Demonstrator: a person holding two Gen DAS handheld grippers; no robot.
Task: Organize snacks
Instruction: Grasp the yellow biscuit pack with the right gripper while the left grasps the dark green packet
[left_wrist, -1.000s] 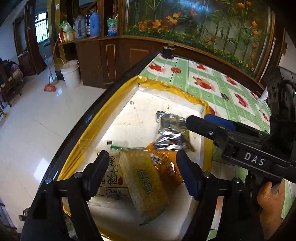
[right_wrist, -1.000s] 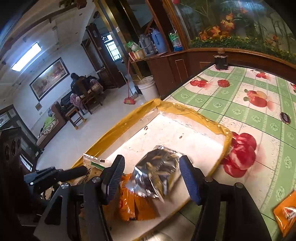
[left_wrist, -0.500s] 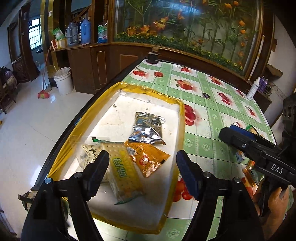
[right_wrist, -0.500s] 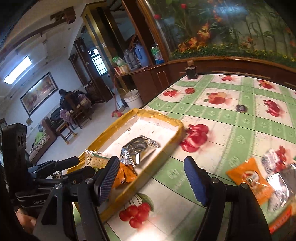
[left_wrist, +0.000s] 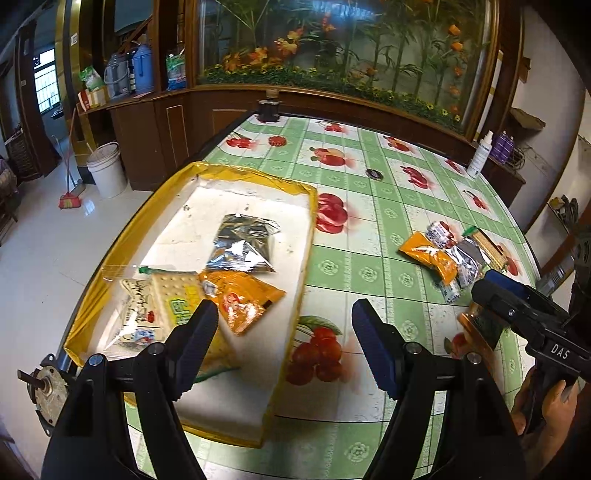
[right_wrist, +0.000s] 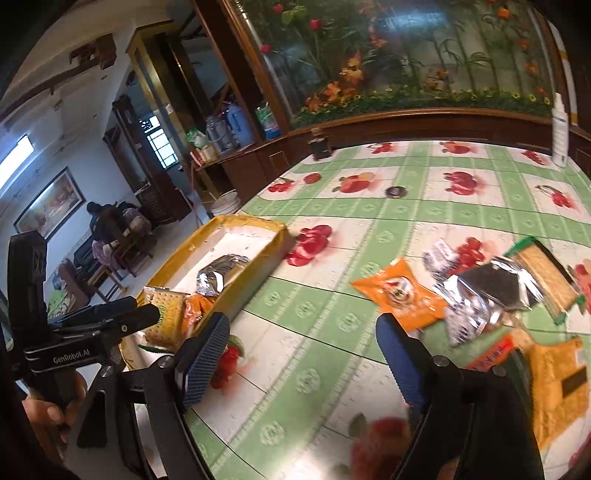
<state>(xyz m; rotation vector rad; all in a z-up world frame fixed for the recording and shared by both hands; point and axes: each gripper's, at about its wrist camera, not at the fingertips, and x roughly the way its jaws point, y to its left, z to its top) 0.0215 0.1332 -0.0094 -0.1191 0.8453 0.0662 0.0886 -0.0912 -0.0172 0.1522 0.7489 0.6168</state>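
Between drops: four pkts in yellow tray (left_wrist: 236, 173) at left, loose snack pile (right_wrist: 480, 295) far right on tablecloth (left_wrist: 369, 229); right gripper (right_wrist: 306, 354) empty, jaws opening, left gripper (left_wrist: 284, 339) spread, empty; next prob. reach orange pkt (right_wrist: 402, 291).

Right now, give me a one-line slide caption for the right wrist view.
Right tongs opening, empty, over the green fruit-print tablecloth, facing loose snack packets; yellow-rimmed tray at left.

Fruit-print table (left_wrist: 369, 258) with yellow tray (left_wrist: 312, 206), snack packets (left_wrist: 448, 258)
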